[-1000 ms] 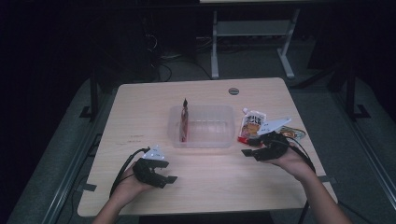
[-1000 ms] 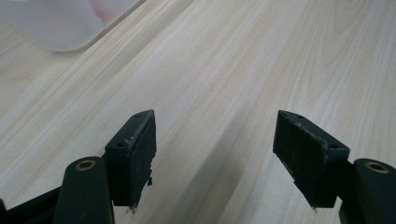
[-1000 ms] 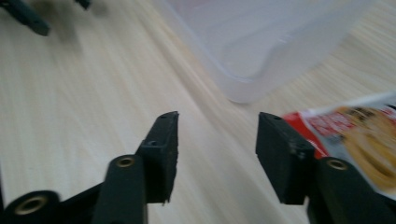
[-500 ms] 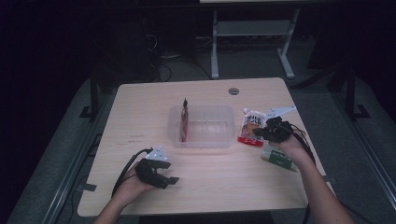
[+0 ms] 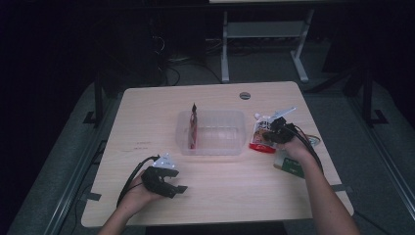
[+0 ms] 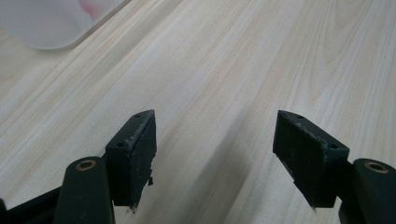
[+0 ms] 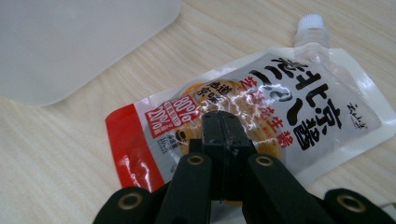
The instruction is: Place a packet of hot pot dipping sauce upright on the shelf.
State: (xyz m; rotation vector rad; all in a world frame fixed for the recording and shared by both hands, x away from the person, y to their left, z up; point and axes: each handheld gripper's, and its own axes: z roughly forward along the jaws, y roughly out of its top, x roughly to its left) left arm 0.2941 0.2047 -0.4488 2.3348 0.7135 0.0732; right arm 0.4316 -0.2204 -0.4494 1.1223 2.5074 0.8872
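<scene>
The right gripper (image 7: 219,122), fingers pressed together with nothing between them, hung over the sauce pouch (image 7: 261,107) lying right of the clear tub (image 5: 211,132). The left gripper (image 6: 224,158) rested near-left on the bench (image 5: 147,112), fingers wide.

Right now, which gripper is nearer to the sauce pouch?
The right. The right gripper is over the pouch, its fingers shut together, at the bin's right. The left gripper rests far off near the table's front left edge, open.
</scene>
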